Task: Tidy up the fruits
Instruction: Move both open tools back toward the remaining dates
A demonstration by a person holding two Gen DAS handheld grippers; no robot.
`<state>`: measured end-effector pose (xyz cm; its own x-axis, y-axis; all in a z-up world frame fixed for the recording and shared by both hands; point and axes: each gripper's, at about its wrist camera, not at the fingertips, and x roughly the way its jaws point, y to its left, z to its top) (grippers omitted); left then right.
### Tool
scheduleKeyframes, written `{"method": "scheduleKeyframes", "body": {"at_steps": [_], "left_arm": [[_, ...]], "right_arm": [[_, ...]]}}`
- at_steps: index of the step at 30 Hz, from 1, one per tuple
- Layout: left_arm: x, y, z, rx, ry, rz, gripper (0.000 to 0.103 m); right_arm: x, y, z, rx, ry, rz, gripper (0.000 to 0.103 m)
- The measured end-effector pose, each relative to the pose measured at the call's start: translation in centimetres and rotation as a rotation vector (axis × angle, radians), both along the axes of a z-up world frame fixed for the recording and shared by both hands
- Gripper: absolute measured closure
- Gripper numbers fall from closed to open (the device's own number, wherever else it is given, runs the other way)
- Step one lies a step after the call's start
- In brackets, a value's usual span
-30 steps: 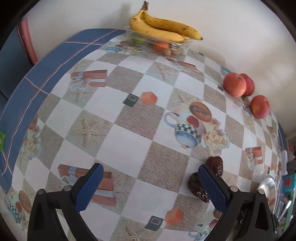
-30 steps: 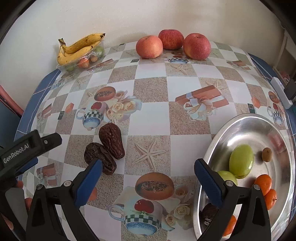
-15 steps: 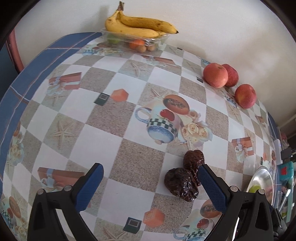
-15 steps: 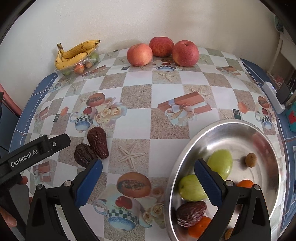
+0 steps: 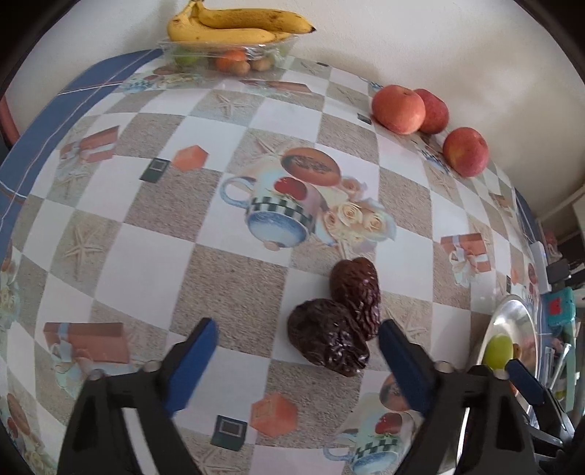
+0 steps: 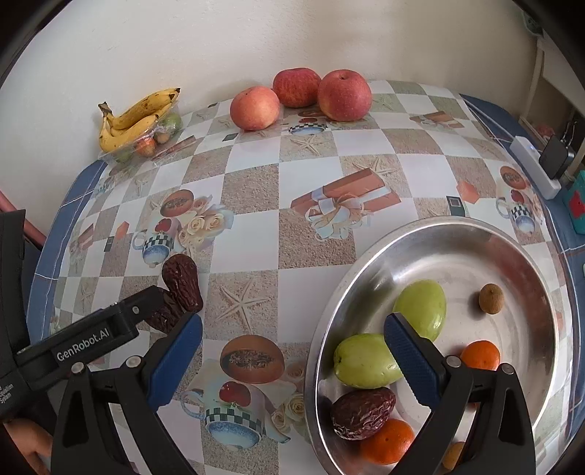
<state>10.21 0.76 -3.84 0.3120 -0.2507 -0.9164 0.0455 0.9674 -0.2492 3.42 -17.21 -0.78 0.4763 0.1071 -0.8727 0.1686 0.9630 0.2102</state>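
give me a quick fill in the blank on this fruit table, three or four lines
1. The number of red apples standing by the wall is ____.
2. The bananas lie on top of a clear plastic ____.
3. The metal bowl holds two green fruits and just one dark ____.
4. Two wrinkled dates lie on the tablecloth in front of the left claw, whose jaws are ____ and have just been closing.

Missing words: three; tray; date; open
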Motion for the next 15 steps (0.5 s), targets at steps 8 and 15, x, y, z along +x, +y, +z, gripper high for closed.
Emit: {"method": "scheduleKeyframes", "body": {"at_steps": [8,15], "left_arm": [[0.07,-0.13,-0.74,-0.084,0.049,0.005,0.035],[-0.02,0.05,-0.84,-0.115,0.06,0.006,0.054]], "right_arm": [[-0.21,-0.39,0.08,0.013,-0.002,-0.011,0.003],[-0.18,-0.4,0.06,0.018,0.001,-0.014,0.003]]}}
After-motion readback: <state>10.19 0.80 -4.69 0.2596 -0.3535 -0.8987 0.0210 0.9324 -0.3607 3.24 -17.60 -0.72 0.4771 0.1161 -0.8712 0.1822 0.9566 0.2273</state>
